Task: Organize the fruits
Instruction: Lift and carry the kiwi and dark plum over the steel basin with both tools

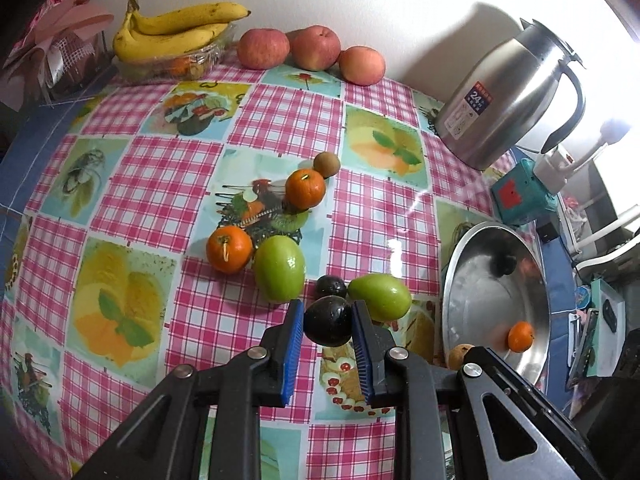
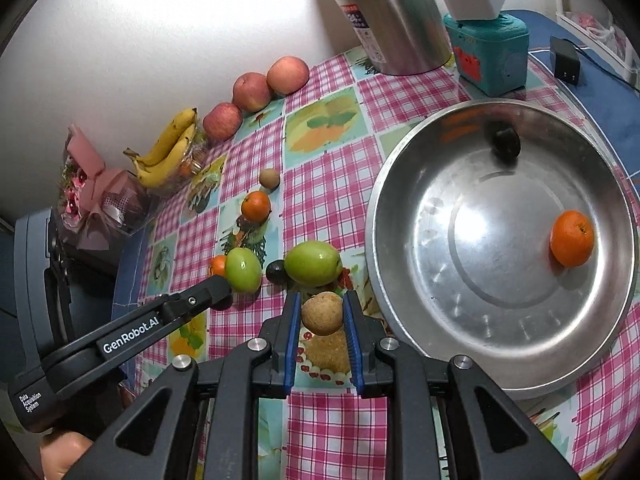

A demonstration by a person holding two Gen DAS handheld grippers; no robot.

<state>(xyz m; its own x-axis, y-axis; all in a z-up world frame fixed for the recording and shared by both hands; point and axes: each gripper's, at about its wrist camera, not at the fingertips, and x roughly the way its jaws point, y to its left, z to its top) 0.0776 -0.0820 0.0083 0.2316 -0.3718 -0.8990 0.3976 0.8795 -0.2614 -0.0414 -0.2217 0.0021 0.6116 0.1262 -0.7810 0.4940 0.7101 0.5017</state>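
Note:
My left gripper (image 1: 327, 312) is shut on a dark round plum (image 1: 328, 321), held just above the checked tablecloth. My right gripper (image 2: 321, 305) is shut on a small brown fruit (image 2: 322, 313), lifted off the table beside the steel bowl (image 2: 400, 184). The bowl holds an orange (image 2: 571, 238) and a dark plum (image 2: 505, 142). Loose on the cloth lie two green fruits (image 1: 279, 268) (image 1: 379, 296), another dark plum (image 1: 331, 286), two oranges (image 1: 229, 249) (image 1: 305, 188) and a small brown fruit (image 1: 326, 164). The left gripper's black arm (image 2: 132, 332) shows at the left of the right wrist view.
Three apples (image 1: 315, 48) and a bunch of bananas (image 1: 176, 30) on a clear tray line the back wall. A steel kettle (image 1: 508, 96) and a teal box (image 1: 520, 196) stand behind the bowl. A pink wrapped bouquet (image 2: 92, 196) sits at the table's left corner.

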